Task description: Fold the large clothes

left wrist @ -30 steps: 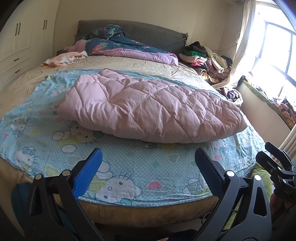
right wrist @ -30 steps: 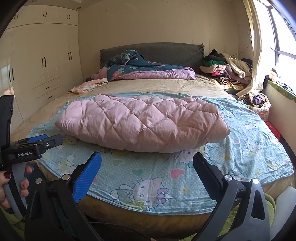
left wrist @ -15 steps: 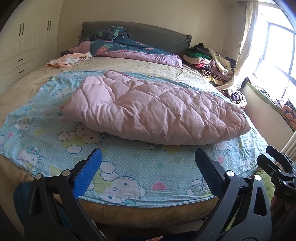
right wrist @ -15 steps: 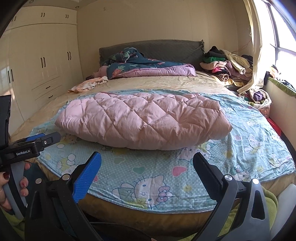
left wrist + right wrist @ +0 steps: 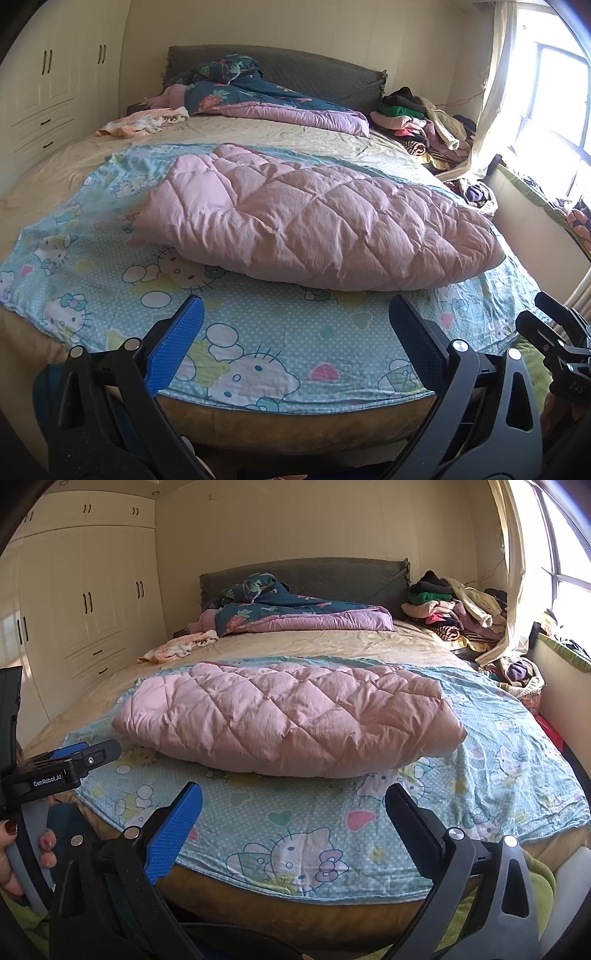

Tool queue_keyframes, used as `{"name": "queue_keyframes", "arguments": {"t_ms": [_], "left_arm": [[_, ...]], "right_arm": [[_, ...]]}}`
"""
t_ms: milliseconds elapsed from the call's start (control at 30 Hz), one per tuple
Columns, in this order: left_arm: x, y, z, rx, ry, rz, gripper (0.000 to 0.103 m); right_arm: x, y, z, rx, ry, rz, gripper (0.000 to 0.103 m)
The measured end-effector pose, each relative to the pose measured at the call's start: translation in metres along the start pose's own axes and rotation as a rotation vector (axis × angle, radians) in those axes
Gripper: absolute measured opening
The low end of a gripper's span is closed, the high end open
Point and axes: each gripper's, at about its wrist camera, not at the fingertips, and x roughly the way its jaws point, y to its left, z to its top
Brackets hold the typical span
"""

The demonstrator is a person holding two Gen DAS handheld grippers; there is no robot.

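Observation:
A pink quilted padded garment (image 5: 314, 225) lies folded in a thick bundle on a light blue cartoon-cat sheet (image 5: 258, 332) spread over the bed; it also shows in the right wrist view (image 5: 288, 716). My left gripper (image 5: 295, 325) is open and empty, hovering above the near edge of the sheet, short of the garment. My right gripper (image 5: 293, 808) is open and empty, also above the sheet's near edge. The left gripper shows at the left of the right wrist view (image 5: 70, 760); the right gripper shows at the right edge of the left wrist view (image 5: 554, 332).
A beige bed sheet (image 5: 258, 133) lies under the blue one. A dark floral duvet with purple lining (image 5: 280, 103) and a small peach cloth (image 5: 144, 123) sit near the headboard. A pile of clothes (image 5: 421, 122) is at the far right. Wardrobes (image 5: 85, 602) stand left, a window (image 5: 554, 110) right.
Both grippers have shifted slightly; the garment and bed sit a little higher and further right in the left wrist view. The garment has not moved. Both grippers stay open.

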Motion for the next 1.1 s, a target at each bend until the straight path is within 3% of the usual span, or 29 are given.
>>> {"name": "queue_keyframes", "arguments": {"t_ms": [1100], "left_arm": [[-0.0024,0.0018,0.0017,-0.003,-0.001,0.024,0.094]], "right_arm": [[0.0002,0.0042,0.0026,-0.002,-0.004,0.004,0.099]]}}
